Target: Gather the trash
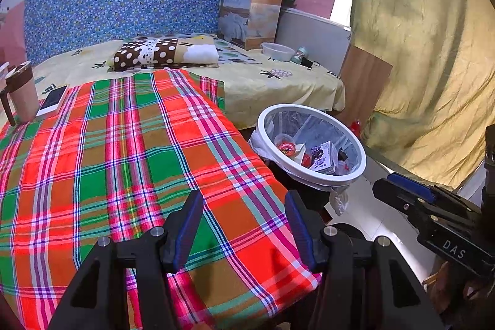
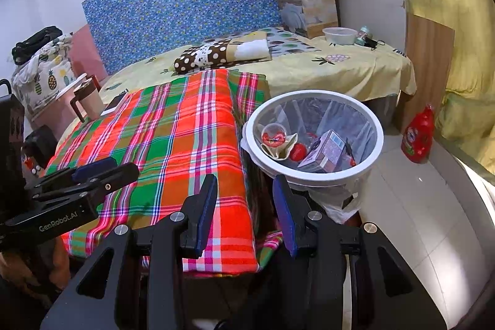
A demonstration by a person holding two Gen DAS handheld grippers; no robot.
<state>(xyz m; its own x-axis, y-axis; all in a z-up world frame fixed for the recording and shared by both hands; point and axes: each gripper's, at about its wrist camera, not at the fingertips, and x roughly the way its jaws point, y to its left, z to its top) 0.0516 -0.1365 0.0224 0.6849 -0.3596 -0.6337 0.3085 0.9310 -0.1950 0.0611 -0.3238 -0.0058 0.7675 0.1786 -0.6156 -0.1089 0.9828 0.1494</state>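
Observation:
A white trash bin (image 1: 359, 172) (image 2: 379, 144) lined with a clear bag stands on the floor right of the plaid-covered table (image 1: 130, 150) (image 2: 173, 144). Inside lie a small purple carton (image 1: 323, 158) (image 2: 324, 152), a clear cup with red contents (image 1: 284, 144) (image 2: 273, 135) and a red round item (image 2: 297, 151). My left gripper (image 1: 244, 225) is open and empty above the table's near right corner. My right gripper (image 2: 246, 209) is open and empty above the table's edge, just short of the bin. Each gripper shows in the other's view (image 1: 411, 190) (image 2: 92, 172).
A mug (image 1: 21, 95) (image 2: 89, 101) and a phone (image 1: 52, 99) (image 2: 114, 105) sit at the table's far left. Behind is a bed (image 1: 263, 82) with a pillow, a box (image 1: 250, 14), and a bowl (image 1: 278, 51). A red detergent bottle (image 2: 417, 135) stands on the floor by the curtain (image 1: 427, 51).

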